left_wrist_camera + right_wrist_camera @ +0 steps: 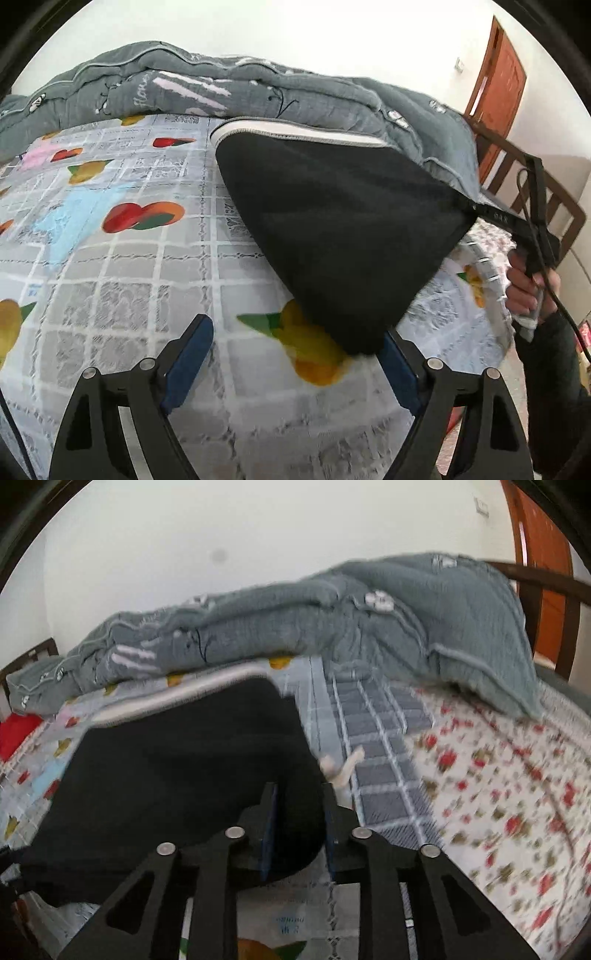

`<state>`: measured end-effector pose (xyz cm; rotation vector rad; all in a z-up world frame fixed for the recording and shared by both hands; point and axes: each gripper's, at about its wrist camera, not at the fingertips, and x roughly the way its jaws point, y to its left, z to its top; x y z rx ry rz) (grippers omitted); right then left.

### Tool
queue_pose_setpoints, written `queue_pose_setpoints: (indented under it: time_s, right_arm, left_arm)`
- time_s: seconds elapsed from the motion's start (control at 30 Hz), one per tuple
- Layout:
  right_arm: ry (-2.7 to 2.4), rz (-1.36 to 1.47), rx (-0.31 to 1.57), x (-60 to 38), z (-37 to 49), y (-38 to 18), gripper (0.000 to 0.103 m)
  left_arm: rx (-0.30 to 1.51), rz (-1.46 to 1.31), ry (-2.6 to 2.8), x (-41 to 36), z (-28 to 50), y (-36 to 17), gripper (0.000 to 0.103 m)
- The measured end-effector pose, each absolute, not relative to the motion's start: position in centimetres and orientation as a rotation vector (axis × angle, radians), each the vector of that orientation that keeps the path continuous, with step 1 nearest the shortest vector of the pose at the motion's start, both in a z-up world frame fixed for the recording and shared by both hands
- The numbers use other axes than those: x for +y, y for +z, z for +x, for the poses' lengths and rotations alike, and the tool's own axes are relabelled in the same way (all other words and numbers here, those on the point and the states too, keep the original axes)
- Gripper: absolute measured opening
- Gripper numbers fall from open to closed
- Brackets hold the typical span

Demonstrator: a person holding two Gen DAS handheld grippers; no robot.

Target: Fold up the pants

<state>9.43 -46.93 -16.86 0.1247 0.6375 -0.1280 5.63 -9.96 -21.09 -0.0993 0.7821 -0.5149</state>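
The black pants (340,229) with a white waistband (295,134) lie partly lifted over the patterned bed sheet (122,266). My left gripper (295,332) is open, its blue pads wide apart, with a corner of the pants hanging just at the right pad (397,373). In the left wrist view my right gripper (476,208) pinches the pants' right corner and pulls it taut. In the right wrist view my right gripper (300,794) is shut on the black pants (177,775), with cloth bunched between the fingers. A white drawstring (341,766) dangles beside it.
A rumpled grey quilt (258,96) lies along the far side of the bed, also in the right wrist view (332,624). A wooden bed frame (517,177) and an orange door (498,85) stand at the right. A floral sheet (498,794) covers the right part.
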Motion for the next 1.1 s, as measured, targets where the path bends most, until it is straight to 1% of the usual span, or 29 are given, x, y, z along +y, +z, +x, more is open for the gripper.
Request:
queue_pose_setpoints:
  time_s: [0.07,0.1,0.2,0.3,0.37,0.47,0.53,0.57,0.6,0.63,0.67,0.7,0.73,0.8,0.9,0.97,1.07,1.1]
  right_arm:
    - [-0.101,0.114,0.608,-46.9,9.8,-15.5,0.04]
    - [-0.095,0.102,0.605,-46.8,10.2,-15.2,0.049]
    - [-0.089,0.118,0.63,-47.3,11.9,-15.5,0.051]
    - [-0.081,0.215,0.746,-48.2,14.2,-17.9,0.05]
    - [-0.085,0.242,0.753,-48.5,14.3,-19.1,0.055]
    - [-0.065,0.287,0.767,-48.8,13.7,-19.6,0.056]
    - [-0.044,0.321,0.793,-49.1,13.4,-19.9,0.057]
    - [-0.037,0.334,0.805,-49.1,13.3,-20.1,0.057]
    - [-0.03,0.345,0.812,-49.1,13.2,-20.2,0.056]
    - [-0.025,0.359,0.818,-48.9,13.1,-20.4,0.053]
    - [-0.026,0.358,0.82,-48.6,12.9,-20.4,0.051]
    - [-0.028,0.342,0.82,-48.0,12.8,-20.2,0.047]
    - [-0.034,0.331,0.821,-47.6,12.7,-20.0,0.046]
    - [-0.043,0.317,0.83,-46.5,12.6,-19.6,0.046]
    - [0.009,0.338,0.838,-43.8,12.5,-19.0,0.041]
    - [0.089,0.33,0.841,-40.8,12.2,-18.8,0.038]
    - [0.22,0.264,0.846,-36.0,12.2,-18.2,0.037]
    - [0.235,0.237,0.822,-34.9,12.2,-17.7,0.037]
  left_arm:
    - [0.769,-0.125,-0.524,-9.1,4.9,-20.4,0.085]
    - [0.76,-0.141,-0.528,-8.8,4.8,-20.0,0.085]
    - [0.727,-0.173,-0.549,-8.5,5.3,-18.5,0.085]
    - [0.725,-0.191,-0.537,-9.1,7.3,-17.6,0.085]
    - [0.747,-0.213,-0.538,-9.9,9.3,-18.0,0.085]
    - [0.851,-0.282,-0.543,-10.9,12.7,-20.4,0.081]
    - [0.938,-0.392,-0.553,-11.0,14.8,-22.6,0.069]
    - [0.923,-0.476,-0.569,-10.7,15.5,-23.2,0.062]
    - [0.929,-0.514,-0.572,-10.7,16.0,-23.5,0.046]
    - [0.948,-0.542,-0.574,-10.7,16.7,-23.9,0.037]
    - [0.951,-0.583,-0.58,-10.5,17.4,-24.1,0.032]
    - [0.945,-0.61,-0.598,-10.3,17.8,-24.2,0.018]
    - [0.935,-0.608,-0.619,-10.0,18.3,-24.0,0.013]
    - [0.906,-0.58,-0.628,-9.0,18.5,-23.3,0.012]
    - [0.876,-0.552,-0.612,-5.9,18.8,-22.3,0.011]
    - [0.857,-0.555,-0.587,-2.4,19.0,-21.9,0.011]
    - [0.84,-0.516,-0.537,2.6,19.2,-21.3,0.012]
    - [0.849,-0.501,-0.521,3.9,19.3,-21.4,0.012]
